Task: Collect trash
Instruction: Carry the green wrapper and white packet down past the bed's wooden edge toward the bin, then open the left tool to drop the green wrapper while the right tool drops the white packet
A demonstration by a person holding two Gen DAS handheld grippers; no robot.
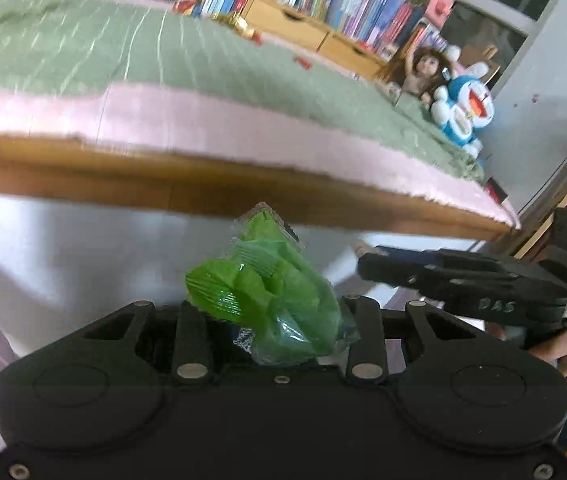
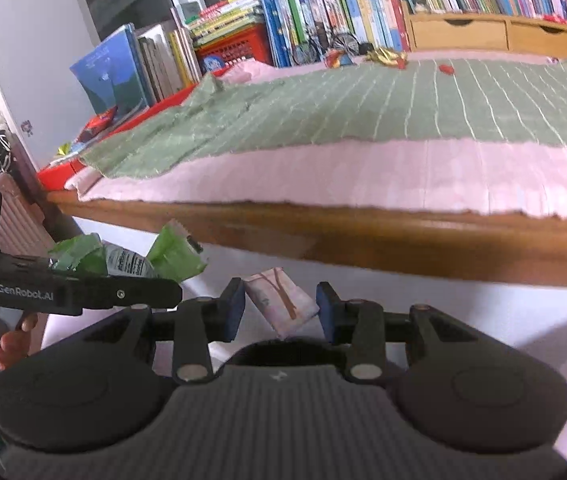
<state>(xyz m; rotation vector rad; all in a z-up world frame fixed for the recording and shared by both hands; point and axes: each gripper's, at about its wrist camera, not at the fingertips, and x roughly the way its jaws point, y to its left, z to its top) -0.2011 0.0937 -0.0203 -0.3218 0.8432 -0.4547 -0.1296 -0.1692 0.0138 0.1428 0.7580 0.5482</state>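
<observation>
A crumpled green plastic wrapper (image 1: 267, 296) sits between the fingers of my left gripper (image 1: 273, 320), which is shut on it; the wrapper hides the fingertips. From the right wrist view the same wrapper (image 2: 173, 254) sticks up from the left gripper (image 2: 163, 290) at the left. My right gripper (image 2: 281, 310) holds a small pink-and-white packet (image 2: 281, 304), tilted, between its blue pads (image 2: 233, 308). Both grippers hang side by side in front of the bed's wooden edge (image 2: 363, 236). In the left wrist view the right gripper (image 1: 367, 264) reaches in from the right.
The bed carries a green striped blanket (image 2: 363, 108) over a pink sheet (image 2: 363, 176). Small red and gold wrappers (image 2: 387, 56) lie at its far side by bookshelves (image 2: 363, 0). A doll (image 1: 423, 72) and a blue plush toy (image 1: 467, 108) sit at one end. Hands grip both handles.
</observation>
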